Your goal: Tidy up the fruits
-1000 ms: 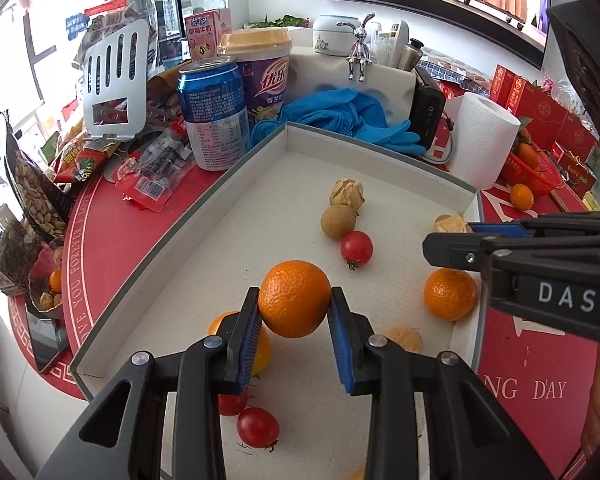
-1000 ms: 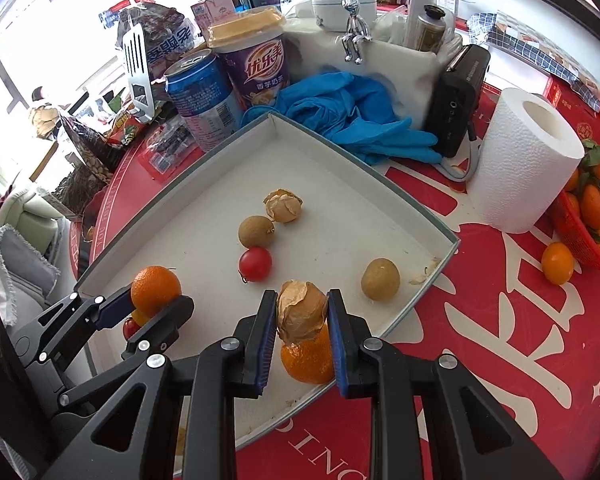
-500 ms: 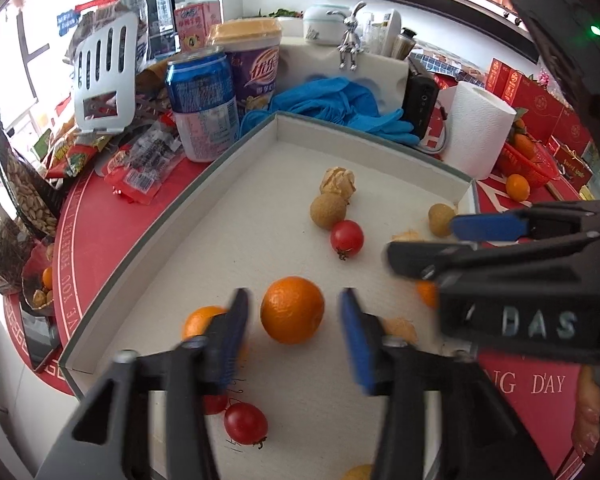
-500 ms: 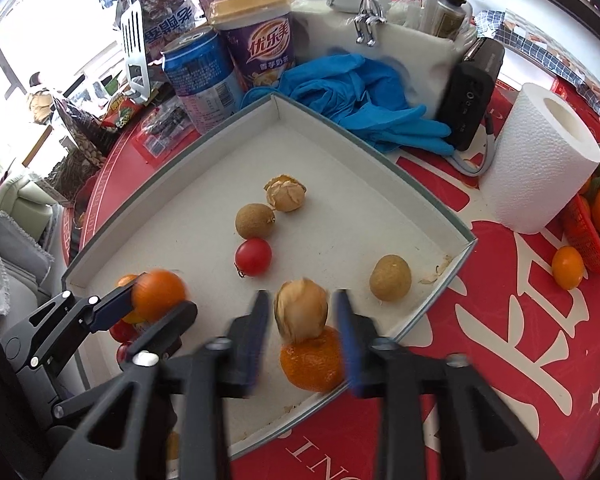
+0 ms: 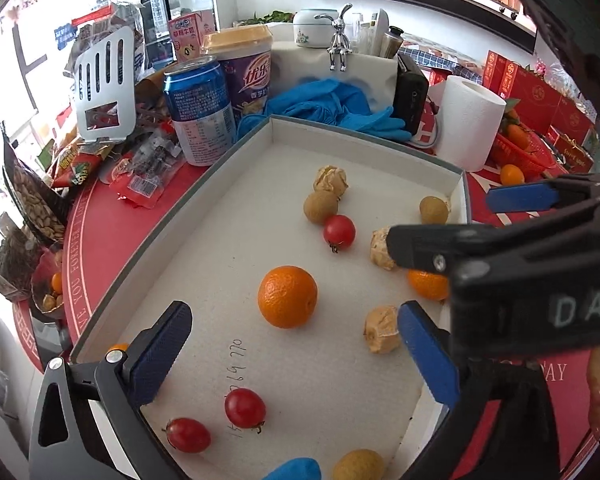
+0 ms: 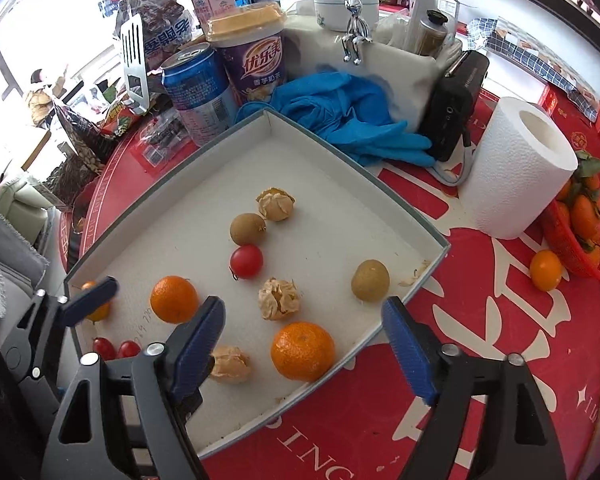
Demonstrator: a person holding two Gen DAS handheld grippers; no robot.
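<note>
Left gripper (image 5: 296, 360) and right gripper (image 6: 304, 344) opening, empty; only right view shows red basket (image 6: 580, 240).

Your left claw (image 5: 296, 360) tilts steeply downward, its jaws opening wide with nothing pressed between the pads. Your right claw (image 6: 304, 344) tilts down too, jaws likewise opening, gripping nothing.

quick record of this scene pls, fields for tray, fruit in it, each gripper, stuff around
tray: white box tray on red table
fruit in tray: oranges, cherry tomatoes, longans, husked papery fruits
left gripper: jaws opening, holds nothing, orange lies loose between them
right gripper: jaws opening, holds nothing
around: blue can, purple cup, blue gloves, paper roll
</note>
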